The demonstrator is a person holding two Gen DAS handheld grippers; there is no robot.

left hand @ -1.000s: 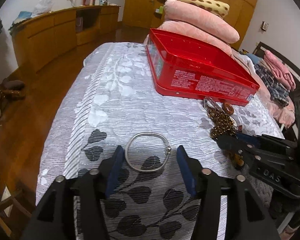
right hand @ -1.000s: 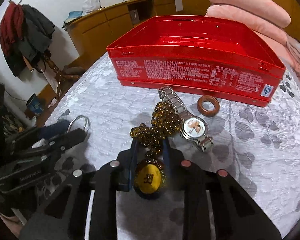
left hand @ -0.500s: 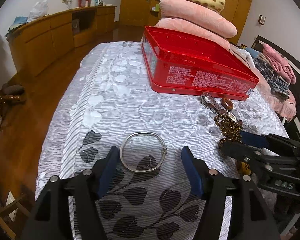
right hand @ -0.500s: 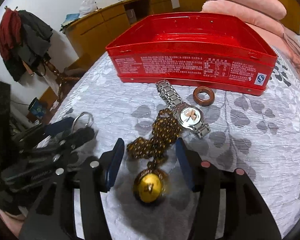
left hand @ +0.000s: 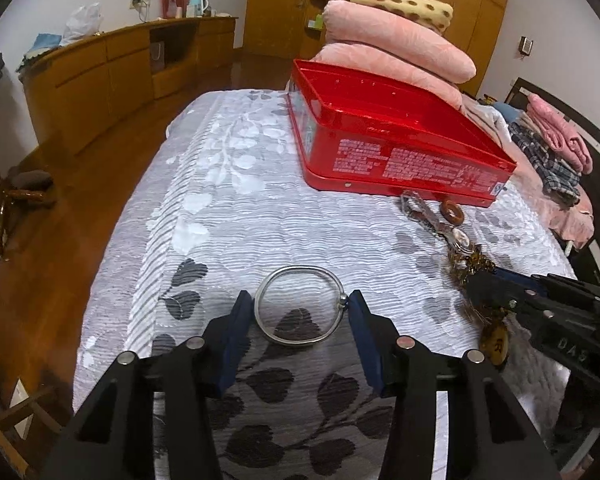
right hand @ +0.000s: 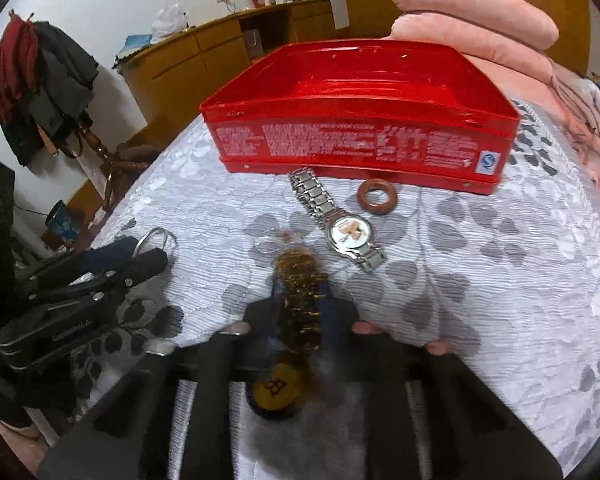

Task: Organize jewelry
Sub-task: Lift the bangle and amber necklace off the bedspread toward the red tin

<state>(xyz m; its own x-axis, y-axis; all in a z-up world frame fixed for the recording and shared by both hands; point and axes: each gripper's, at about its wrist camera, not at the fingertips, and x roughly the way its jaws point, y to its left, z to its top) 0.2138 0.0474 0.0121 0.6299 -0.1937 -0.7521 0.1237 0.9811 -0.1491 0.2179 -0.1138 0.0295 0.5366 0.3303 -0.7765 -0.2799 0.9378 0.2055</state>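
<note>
**Now: both grippers at their pieces, red tin straight ahead**

Left gripper (left hand: 296, 312): jaws just closing, blue pads (left hand: 236, 332) flanking the thin silver wire bangle (left hand: 300, 306), which lies flat on the grey leaf-patterned bedspread (left hand: 204, 216); right pad at the bangle's clasp knob, left pad just beside the rim; firm press not confirmed, so logged as apart

Right gripper (right hand: 300, 300): jaws just closing, now together on the strand of amber-brown beads with a round yellow pendant (right hand: 300, 280); strand runs along the gripper's pointing line, pendant low between the arms. View blurred

Open red rectangular metal tin (right hand: 360, 140) lies ahead of both grippers, long side facing them, nearer the right one. Between right gripper and tin: silver-banded wristwatch (right hand: 346, 232) lying slantwise, brown wooden ring (right hand: 377, 197) just beside the tin wall

Judged: clear lift needed over watch and near wall; bed edge close on left side; grippers near each other, so one carry at a time
</note>
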